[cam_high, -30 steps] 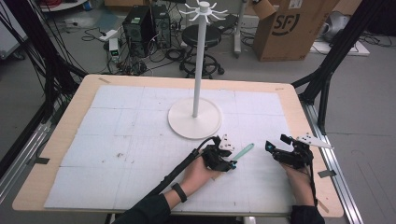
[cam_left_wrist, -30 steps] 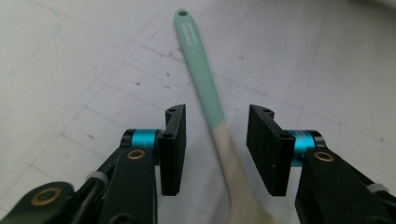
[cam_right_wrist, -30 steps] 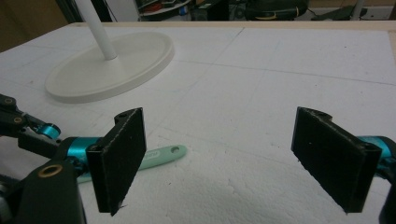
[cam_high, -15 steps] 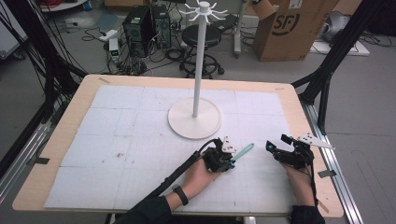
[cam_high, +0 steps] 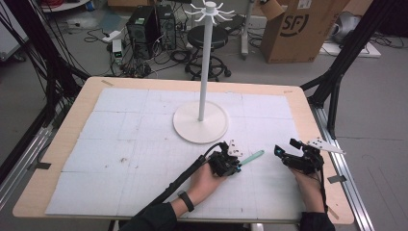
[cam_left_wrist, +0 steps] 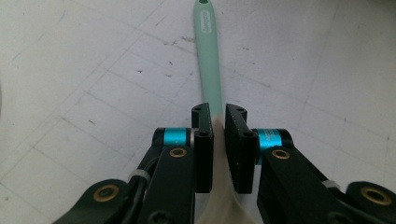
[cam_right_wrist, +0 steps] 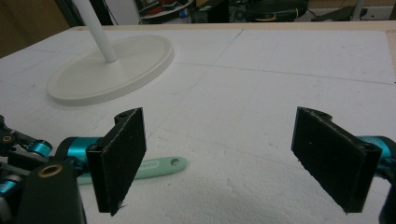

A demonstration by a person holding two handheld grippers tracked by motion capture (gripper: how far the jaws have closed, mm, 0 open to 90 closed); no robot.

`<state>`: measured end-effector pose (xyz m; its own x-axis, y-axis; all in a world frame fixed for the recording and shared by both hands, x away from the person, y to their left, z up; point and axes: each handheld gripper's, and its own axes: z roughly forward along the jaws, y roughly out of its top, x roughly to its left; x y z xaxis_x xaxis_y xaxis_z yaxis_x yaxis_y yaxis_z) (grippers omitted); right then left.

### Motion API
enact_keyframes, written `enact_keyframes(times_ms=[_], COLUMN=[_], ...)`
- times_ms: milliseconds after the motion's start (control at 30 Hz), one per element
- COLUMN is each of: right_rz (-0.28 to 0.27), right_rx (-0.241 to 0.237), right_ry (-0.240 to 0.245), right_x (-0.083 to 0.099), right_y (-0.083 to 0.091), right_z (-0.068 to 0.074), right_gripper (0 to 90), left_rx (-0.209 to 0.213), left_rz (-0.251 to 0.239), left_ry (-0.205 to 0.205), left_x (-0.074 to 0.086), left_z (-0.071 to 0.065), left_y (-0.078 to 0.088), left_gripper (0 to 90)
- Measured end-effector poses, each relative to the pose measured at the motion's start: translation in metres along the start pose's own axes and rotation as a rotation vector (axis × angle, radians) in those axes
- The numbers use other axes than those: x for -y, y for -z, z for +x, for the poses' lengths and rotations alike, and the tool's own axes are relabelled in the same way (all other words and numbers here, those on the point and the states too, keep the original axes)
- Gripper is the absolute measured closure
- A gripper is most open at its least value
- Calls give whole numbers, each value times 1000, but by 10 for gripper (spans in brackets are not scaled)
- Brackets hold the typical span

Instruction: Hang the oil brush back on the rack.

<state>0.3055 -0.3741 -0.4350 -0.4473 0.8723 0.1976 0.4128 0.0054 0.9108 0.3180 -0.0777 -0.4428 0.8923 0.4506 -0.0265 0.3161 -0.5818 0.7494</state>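
Since the earlier frame, the left hand-held gripper [cam_left_wrist: 218, 135] has just been closing and now clamps the mint-green spatula [cam_left_wrist: 208, 60] lying near-right on the table [cam_high: 120, 144]. Right hand-held gripper [cam_right_wrist: 233, 158] stands wide, empty. Grasp done; lifting toward the white hook stand [cam_high: 205, 72] probably remains.

A robotics lab: a wooden worktable [cam_high: 308, 110] topped with gridded white foam sheets sits inside a black metal frame [cam_high: 346, 53]. At 11 o'clock, black computer towers [cam_high: 149, 24] and tangled cables crowd the grey floor; at 1 o'clock stands a brown cardboard shipping box [cam_high: 298, 29].
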Motion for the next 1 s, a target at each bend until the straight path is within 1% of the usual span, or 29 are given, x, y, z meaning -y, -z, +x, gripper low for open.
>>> enact_keyframes(times_ms=[67, 200, 300, 467, 533, 633, 700, 833, 900, 1000], right_rz=[-1, -1, -3, -5, -4, -3, -4, -12, -13, -10], right_rx=[-2, -4, -2, -3, -2, -2, -3, -2, -4, 0], right_ry=[-1, -13, -8, -6, -7, -7, -7, -8, -9, -11], right_x=[0, 0, 0, 0, 0, 0, 0, 0, -1, 0], right_y=[0, 2, 1, 1, 0, 0, 0, 1, 1, 0], right_z=[-1, 0, -1, -1, -1, -2, -2, -2, -2, -2], right_gripper=[171, 171, 171, 171, 171, 171, 171, 172, 172, 172], left_rx=[-4, -31, -29, -24, -20, -14, -12, 14, 24, 44], left_rz=[-7, 1, 1, -8, -9, -7, -10, -29, -40, -41], left_ry=[0, -25, -10, 1, 0, -16, -12, 7, 10, 5], left_x=[1, 2, 3, 7, 7, 8, 8, 10, 11, 12], left_z=[-1, -5, -4, -3, -3, -2, -2, 2, 3, 5], left_y=[0, 2, 4, 7, 7, 7, 7, 7, 7, 9], left_gripper=[816, 810, 805, 754, 757, 811, 816, 821, 823, 824])
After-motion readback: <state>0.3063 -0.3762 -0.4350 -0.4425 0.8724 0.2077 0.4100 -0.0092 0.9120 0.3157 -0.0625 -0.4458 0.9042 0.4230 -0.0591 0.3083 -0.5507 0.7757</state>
